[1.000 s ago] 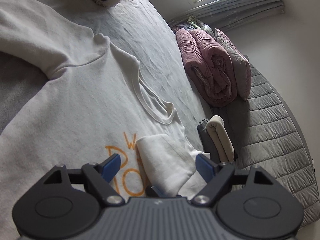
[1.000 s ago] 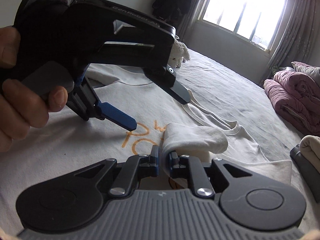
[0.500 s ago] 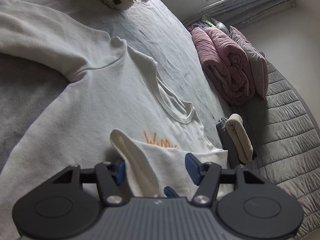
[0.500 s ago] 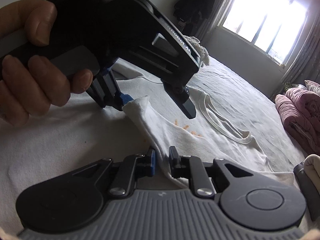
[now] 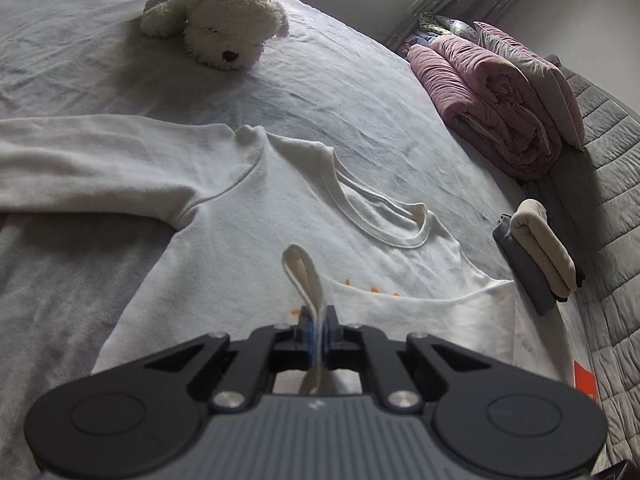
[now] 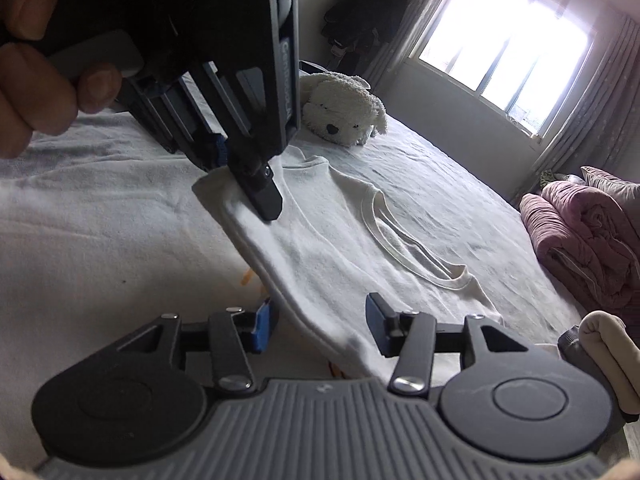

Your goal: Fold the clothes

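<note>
Left hand-held gripper point(image 5: 317, 334) clamped; right hand-held gripper point(image 6: 320, 322) spread.

Landmark: white plush dog point(image 5: 218, 20), lying on the grey bedsheet point(image 5: 360, 92). Right of the dog, at the bed edge: rolled pink quilt point(image 5: 484, 108) with a grey pillow point(image 5: 532, 76) leaning against it. Nearer than the quilt: beige folded garment point(image 5: 544, 248) on a dark grey one point(image 5: 524, 276). Behind the dog: bright window point(image 6: 504, 48), curtains point(image 6: 600, 100), dark clothes hanging point(image 6: 360, 12).

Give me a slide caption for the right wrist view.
Left hand-held gripper pinches the sleeve cuff of the white sweatshirt; right hand-held gripper open.
</note>
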`<state>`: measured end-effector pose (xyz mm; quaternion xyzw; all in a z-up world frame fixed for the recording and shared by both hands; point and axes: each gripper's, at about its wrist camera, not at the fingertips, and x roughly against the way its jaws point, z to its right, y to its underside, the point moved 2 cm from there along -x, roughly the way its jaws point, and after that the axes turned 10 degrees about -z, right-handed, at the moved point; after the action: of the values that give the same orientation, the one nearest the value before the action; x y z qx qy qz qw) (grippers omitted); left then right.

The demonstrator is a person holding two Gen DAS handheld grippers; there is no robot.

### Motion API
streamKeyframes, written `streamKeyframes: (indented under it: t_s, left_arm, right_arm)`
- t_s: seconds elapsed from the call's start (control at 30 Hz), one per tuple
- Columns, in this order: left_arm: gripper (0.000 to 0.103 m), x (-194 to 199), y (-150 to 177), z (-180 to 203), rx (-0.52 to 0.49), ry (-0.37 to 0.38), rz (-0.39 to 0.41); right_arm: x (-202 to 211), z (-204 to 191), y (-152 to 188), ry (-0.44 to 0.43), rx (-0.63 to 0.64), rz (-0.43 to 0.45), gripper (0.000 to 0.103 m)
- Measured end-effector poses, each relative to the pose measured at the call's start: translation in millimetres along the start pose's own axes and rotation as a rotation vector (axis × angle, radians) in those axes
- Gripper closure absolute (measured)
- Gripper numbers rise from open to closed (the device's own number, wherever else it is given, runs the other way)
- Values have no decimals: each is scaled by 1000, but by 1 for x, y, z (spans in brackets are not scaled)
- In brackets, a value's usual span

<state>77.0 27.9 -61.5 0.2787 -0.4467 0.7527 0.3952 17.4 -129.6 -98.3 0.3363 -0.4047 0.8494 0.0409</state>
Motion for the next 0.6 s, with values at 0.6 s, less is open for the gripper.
streamKeyframes:
  t_s: [0.6]
  left_arm:
    - [99, 18, -55, -16, -210, -207, 271]
  right_arm:
    - [-46, 113, 37, 341, -329, -139, 48]
